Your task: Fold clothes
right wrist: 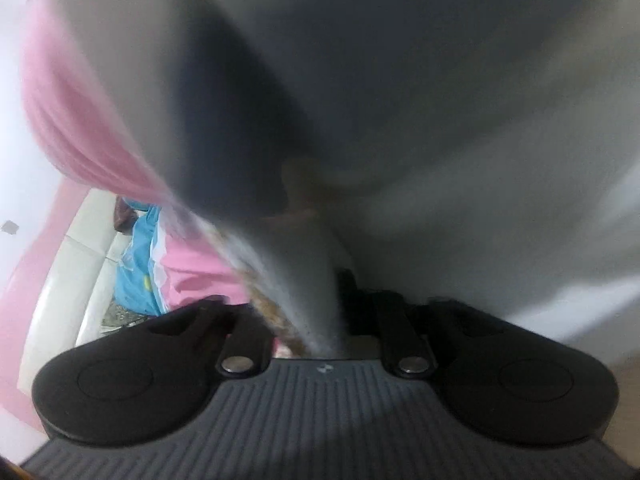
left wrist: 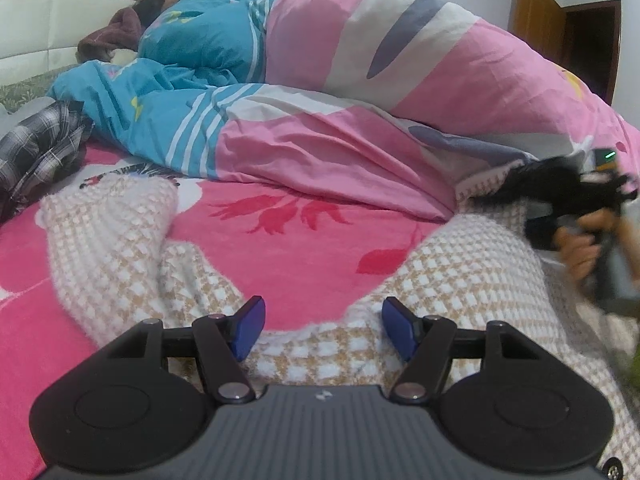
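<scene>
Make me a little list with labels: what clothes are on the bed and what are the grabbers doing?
bed cover: pink sheet with red flowers
clothes: checked knit top spread in front; plaid shirt at far left
bedding: pink and blue quilt bunched behind
left gripper: jaws open over the top's edge
right gripper: grey blurred cloth hides its jaws

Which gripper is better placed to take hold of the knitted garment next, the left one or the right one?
Probably left. The left gripper hovers open just above the checked knit garment, in clear view. The right gripper's view is blurred and covered by grey cloth.
</scene>
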`<action>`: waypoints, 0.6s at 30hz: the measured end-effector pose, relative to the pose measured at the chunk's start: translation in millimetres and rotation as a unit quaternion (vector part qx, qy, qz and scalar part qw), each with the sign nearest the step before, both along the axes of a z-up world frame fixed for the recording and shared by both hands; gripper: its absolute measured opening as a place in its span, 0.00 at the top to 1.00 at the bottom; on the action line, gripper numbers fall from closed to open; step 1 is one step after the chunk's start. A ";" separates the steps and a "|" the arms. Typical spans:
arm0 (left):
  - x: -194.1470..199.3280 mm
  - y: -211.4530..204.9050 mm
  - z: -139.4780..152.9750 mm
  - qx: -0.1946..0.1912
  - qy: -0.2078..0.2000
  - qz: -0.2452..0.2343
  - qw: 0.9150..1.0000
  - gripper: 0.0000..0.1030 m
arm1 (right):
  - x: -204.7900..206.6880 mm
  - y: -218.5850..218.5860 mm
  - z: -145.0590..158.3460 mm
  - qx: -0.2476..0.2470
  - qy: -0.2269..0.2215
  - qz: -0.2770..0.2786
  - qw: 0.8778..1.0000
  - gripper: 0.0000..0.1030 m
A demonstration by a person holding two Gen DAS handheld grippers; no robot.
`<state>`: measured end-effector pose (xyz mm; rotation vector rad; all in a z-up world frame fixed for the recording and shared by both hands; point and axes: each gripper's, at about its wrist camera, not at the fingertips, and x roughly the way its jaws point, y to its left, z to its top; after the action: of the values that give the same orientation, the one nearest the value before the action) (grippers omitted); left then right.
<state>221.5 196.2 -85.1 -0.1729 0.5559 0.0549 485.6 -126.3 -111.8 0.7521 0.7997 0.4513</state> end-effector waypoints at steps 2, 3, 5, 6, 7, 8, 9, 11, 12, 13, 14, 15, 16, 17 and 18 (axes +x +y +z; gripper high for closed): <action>0.1 -0.3 0.3 0.001 0.000 0.002 1.000 0.35 | -15.3 -16.4 28.1 -0.021 -0.022 -0.010 0.999 0.42; 0.1 -1.3 0.5 0.004 -0.001 0.003 1.000 0.35 | -23.8 -25.0 42.6 -0.031 -0.036 -0.011 0.999 0.42; -0.1 -3.1 0.9 0.010 -0.001 0.006 1.000 0.35 | -42.3 -38.5 68.3 -0.048 -0.064 -0.011 0.997 0.42; -0.2 -3.9 1.1 0.013 -0.002 0.007 1.000 0.35 | -50.7 -35.3 77.0 -0.067 -0.076 0.003 0.995 0.45; -0.2 -4.6 1.3 0.015 -0.002 0.008 1.000 0.35 | -59.2 -32.2 85.8 -0.086 -0.087 0.018 0.992 0.56; -0.1 -5.4 1.5 0.018 -0.002 0.009 1.000 0.35 | -67.7 -29.1 94.5 -0.105 -0.099 0.033 0.989 0.74; 0.0 -6.0 1.5 0.020 -0.001 0.009 1.000 0.35 | -74.9 -22.9 101.1 -0.126 -0.107 0.052 0.985 0.79; 0.0 -7.2 1.4 0.024 -0.001 0.010 1.000 0.35 | -80.5 11.4 96.1 -0.167 -0.100 0.115 0.974 0.85; 0.0 -7.9 1.2 0.026 -0.001 0.010 1.000 0.35 | -84.0 29.9 90.5 -0.186 -0.097 0.146 0.967 0.86; 0.2 -8.5 0.9 0.027 0.000 0.009 1.000 0.35 | -88.2 48.3 80.9 -0.208 -0.095 0.169 0.959 0.86; 0.6 -8.8 0.5 0.030 0.000 0.008 1.000 0.34 | -81.0 66.3 69.5 -0.229 -0.090 0.180 0.952 0.86; 0.9 -9.0 0.1 0.032 0.000 0.006 0.999 0.34 | -68.0 81.1 54.4 -0.248 -0.078 0.182 0.948 0.87; 1.2 -9.1 -0.3 0.034 0.000 0.005 0.999 0.35 | -61.6 91.9 40.3 -0.264 -0.066 0.177 0.946 0.90; 1.6 -8.9 -0.8 0.035 0.000 0.003 0.999 0.35 | -47.7 97.5 26.2 -0.274 -0.055 0.170 0.945 0.98; 2.1 -8.3 -1.3 0.035 0.000 0.003 0.999 0.35 | -35.9 98.0 15.4 -0.273 -0.049 0.158 0.948 0.99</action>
<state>223.6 187.9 -86.5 -0.1063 0.5537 0.0794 449.6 -28.3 -96.4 0.0834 0.9013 0.5173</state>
